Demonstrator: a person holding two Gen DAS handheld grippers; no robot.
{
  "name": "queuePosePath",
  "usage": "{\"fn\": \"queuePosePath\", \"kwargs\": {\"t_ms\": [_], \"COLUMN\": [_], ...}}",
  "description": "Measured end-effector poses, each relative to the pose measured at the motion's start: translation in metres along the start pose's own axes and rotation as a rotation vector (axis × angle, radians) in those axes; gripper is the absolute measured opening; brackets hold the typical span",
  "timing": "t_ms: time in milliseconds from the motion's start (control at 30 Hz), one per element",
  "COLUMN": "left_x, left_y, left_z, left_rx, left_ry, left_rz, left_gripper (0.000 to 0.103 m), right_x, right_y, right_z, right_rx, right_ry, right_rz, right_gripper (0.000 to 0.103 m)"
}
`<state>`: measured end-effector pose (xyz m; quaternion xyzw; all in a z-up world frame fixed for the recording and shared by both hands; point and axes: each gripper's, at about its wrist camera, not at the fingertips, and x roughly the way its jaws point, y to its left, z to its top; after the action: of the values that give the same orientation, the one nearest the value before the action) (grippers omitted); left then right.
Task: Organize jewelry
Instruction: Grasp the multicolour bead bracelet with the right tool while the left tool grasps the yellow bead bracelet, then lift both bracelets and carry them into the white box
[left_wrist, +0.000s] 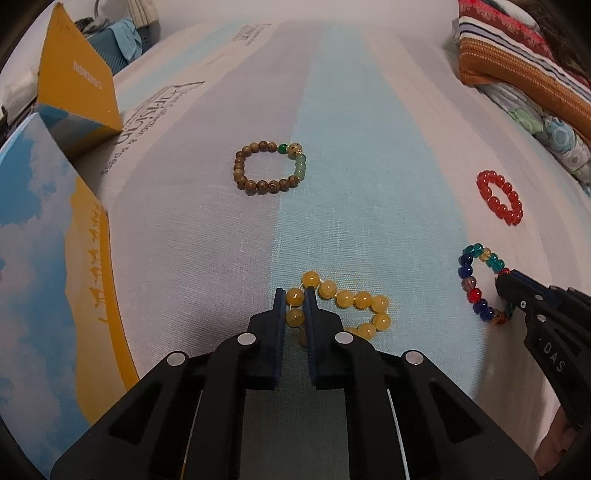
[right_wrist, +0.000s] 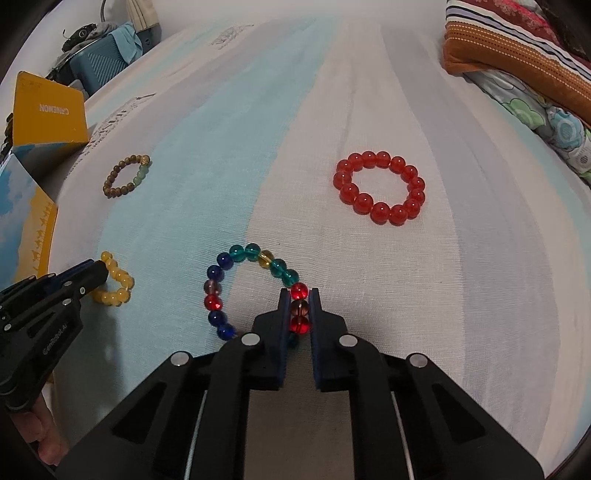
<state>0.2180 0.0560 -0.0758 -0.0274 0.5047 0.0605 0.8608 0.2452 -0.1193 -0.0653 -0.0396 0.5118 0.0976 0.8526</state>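
The bed sheet (left_wrist: 369, 110) carries everything, and the open box (left_wrist: 55, 258) at its left edge is the landmark and, by my judgement, where the jewelry belongs. Nearest the box lies the wooden bracelet (left_wrist: 267, 166), untouched. Farthest from it, well to the right, sits the red bracelet (right_wrist: 379, 187). Between them are the two in hand. The left gripper (left_wrist: 296, 301) is closed on a bead of the yellow bracelet (left_wrist: 351, 306), just right of the box. The right gripper (right_wrist: 299, 306) is pinched on the red and brown beads of the multicolour bracelet (right_wrist: 251, 288), farther right again. To do this step well, lift each straight up so the loose loop hangs free, keep the squeeze firm since round beads may slip, and carry the yellow one over first.
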Motion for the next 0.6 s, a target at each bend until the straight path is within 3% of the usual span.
{"fn": "queuePosePath", "kwargs": {"t_ms": [600], "left_x": [-0.037], "left_y": [-0.002], "left_z": [0.006], "left_rx": [-0.008], "left_ry": [-0.035], "left_rz": [-0.053], "left_gripper": [0.009], "right_x": [-0.05], "right_y": [0.013], "right_z": [0.007], "right_rx": [-0.013], "right_ry": [-0.1], "right_rz": [0.061], "right_gripper": [0.009]}}
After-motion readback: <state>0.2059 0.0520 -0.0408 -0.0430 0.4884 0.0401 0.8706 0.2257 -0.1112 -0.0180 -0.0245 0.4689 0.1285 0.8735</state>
